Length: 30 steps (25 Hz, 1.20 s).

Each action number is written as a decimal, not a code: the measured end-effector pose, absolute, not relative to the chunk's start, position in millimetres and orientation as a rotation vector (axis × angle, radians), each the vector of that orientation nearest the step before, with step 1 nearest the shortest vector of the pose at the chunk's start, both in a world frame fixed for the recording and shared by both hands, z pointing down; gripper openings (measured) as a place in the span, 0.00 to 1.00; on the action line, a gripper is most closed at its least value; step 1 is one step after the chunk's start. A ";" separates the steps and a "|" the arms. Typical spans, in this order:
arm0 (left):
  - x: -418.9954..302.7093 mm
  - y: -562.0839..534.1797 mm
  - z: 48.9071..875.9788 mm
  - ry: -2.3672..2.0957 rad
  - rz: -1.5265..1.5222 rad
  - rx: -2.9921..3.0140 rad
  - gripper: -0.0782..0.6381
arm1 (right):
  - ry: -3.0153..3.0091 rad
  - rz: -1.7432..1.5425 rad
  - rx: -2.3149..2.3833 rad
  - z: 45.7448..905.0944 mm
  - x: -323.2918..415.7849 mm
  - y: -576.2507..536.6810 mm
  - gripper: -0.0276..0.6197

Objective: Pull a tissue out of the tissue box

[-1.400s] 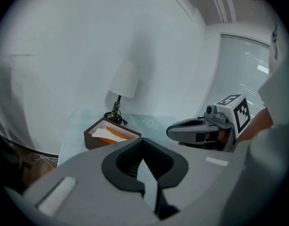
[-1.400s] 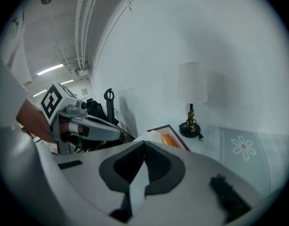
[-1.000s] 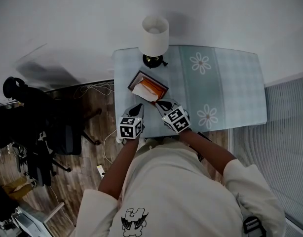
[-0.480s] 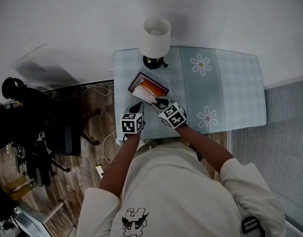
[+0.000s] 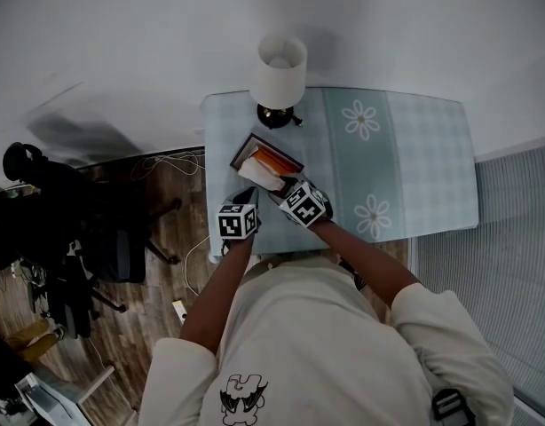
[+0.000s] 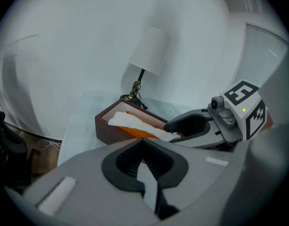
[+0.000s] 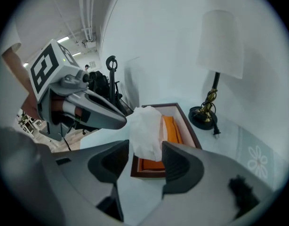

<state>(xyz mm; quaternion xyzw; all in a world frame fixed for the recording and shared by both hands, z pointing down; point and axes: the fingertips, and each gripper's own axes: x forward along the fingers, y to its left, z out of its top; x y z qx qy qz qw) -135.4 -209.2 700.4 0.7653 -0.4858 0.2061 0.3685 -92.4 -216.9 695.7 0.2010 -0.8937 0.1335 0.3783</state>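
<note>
Soft dim light, fisheye-warped edges, black vignetted corners

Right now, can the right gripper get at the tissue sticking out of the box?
Probably yes: the right gripper is opening its fingers with the tissue between them, nothing blocking; the left gripper sits beside the tissue box.

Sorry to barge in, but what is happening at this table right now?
A person holds a two-jaw gripper in each hand over a table with a pale blue cloth. The right gripper is opening its jaws around the white tissue that sticks up from the brown, orange-lined tissue box. The tissue is between the jaws but not pinched. The left gripper hovers nearby, jaws together and empty. The tissue is not yet pulled out.
</note>
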 end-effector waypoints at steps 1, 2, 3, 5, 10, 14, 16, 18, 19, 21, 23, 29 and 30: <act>-135.7 -209.6 700.8 -1.248 0.527 1.962 0.12 | -2.280 0.342 0.511 696.9 -93.5 -218.4 0.36; -135.6 -210.0 700.3 -1.248 0.525 1.961 0.12 | -2.278 0.344 0.507 697.6 -94.7 -219.8 0.36; -135.3 -210.3 699.5 -1.247 0.524 1.962 0.12 | -2.277 0.350 0.504 698.3 -95.8 -220.7 0.36; -134.5 -210.3 698.2 -1.246 0.520 1.963 0.12 | -2.280 0.391 0.500 700.6 -97.8 -220.8 0.36; -133.8 -210.4 695.5 -1.249 0.495 1.962 0.12 | -2.301 0.518 0.580 695.3 -93.3 -225.6 0.07; -137.6 -207.6 695.1 -1.256 0.490 1.956 0.12 | -2.310 0.498 0.611 689.5 -92.6 -227.6 0.07; -138.1 -206.0 695.2 -1.257 0.490 1.953 0.12 | -2.310 0.498 0.620 688.6 -92.1 -228.0 0.07; -137.2 -204.3 694.4 -1.257 0.491 1.956 0.12 | -2.314 0.500 0.626 686.9 -91.3 -227.3 0.07; -136.5 -203.5 694.0 -1.258 0.491 1.959 0.12 | -2.317 0.500 0.628 685.9 -90.8 -226.5 0.07; -135.3 -202.2 692.3 -1.260 0.487 1.965 0.12 | -2.325 0.495 0.632 682.4 -89.9 -224.3 0.07; -134.9 -200.3 689.0 -1.259 0.486 1.975 0.12 | -2.337 0.486 0.636 676.0 -89.9 -221.6 0.07; -132.1 -188.4 681.0 -1.236 0.503 2.025 0.12 | -2.376 0.471 0.644 654.9 -86.9 -211.0 0.07; -132.1 -186.9 678.9 -1.232 0.503 2.032 0.12 | -2.382 0.469 0.647 651.6 -85.6 -209.7 0.07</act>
